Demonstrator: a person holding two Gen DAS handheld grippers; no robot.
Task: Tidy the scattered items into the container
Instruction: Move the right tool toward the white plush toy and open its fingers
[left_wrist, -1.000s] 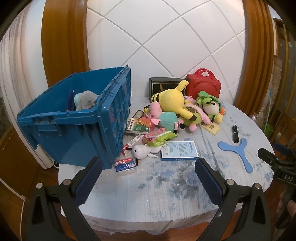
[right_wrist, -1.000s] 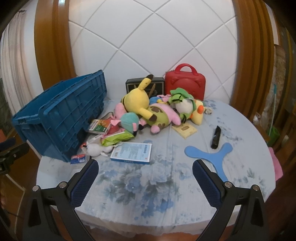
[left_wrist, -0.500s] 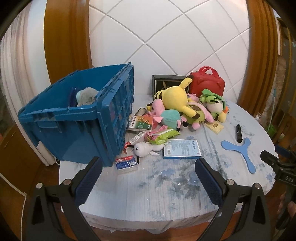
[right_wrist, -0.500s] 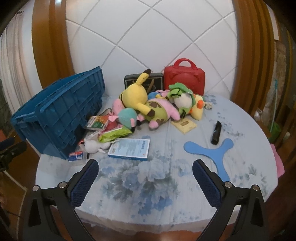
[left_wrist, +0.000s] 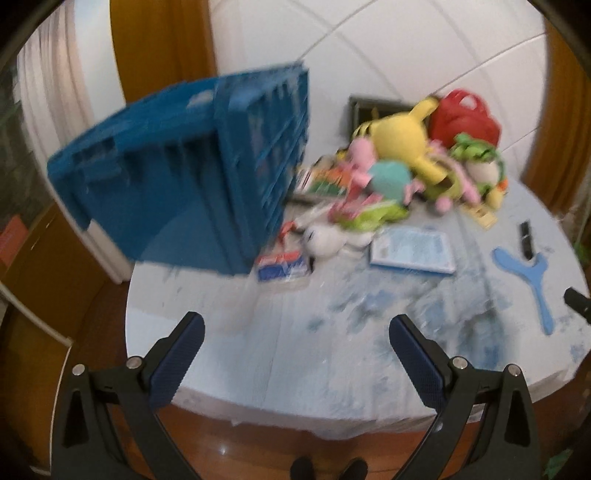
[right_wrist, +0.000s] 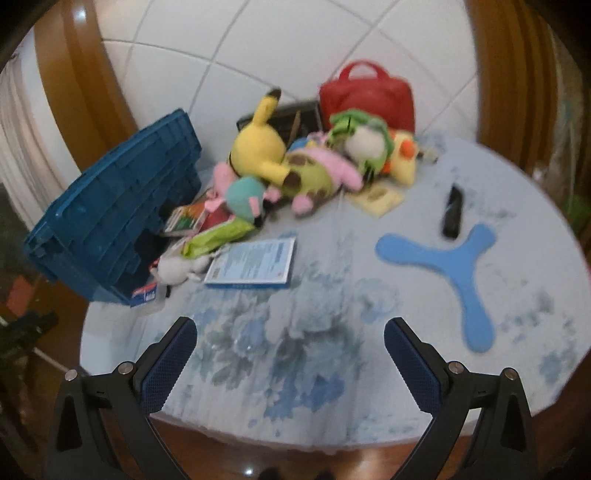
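Note:
A blue crate (left_wrist: 192, 184) (right_wrist: 118, 218) stands at the table's left edge. Beside it lies a heap of plush toys with a yellow plush (left_wrist: 400, 140) (right_wrist: 258, 147) on top. A small white plush (left_wrist: 328, 240) (right_wrist: 177, 267), a blue booklet (left_wrist: 413, 249) (right_wrist: 255, 262), a small blue-and-red box (left_wrist: 282, 267) and a blue three-armed boomerang (left_wrist: 532, 271) (right_wrist: 450, 266) lie nearer. My left gripper (left_wrist: 295, 332) is open and empty over the table's near edge. My right gripper (right_wrist: 290, 334) is open and empty too, short of the booklet. Both views are blurred.
A red case (right_wrist: 365, 98) and a dark frame (left_wrist: 369, 107) stand at the back by the tiled wall. A black stick-like object (right_wrist: 452, 210) lies beside the boomerang. The round table (right_wrist: 295, 369) has a flowered cloth; wooden floor shows below its near edge.
Both grippers have dropped lower and tilted down, so the table's near edge and floor now show. The crate's inside is no longer visible. Nothing on the table has moved.

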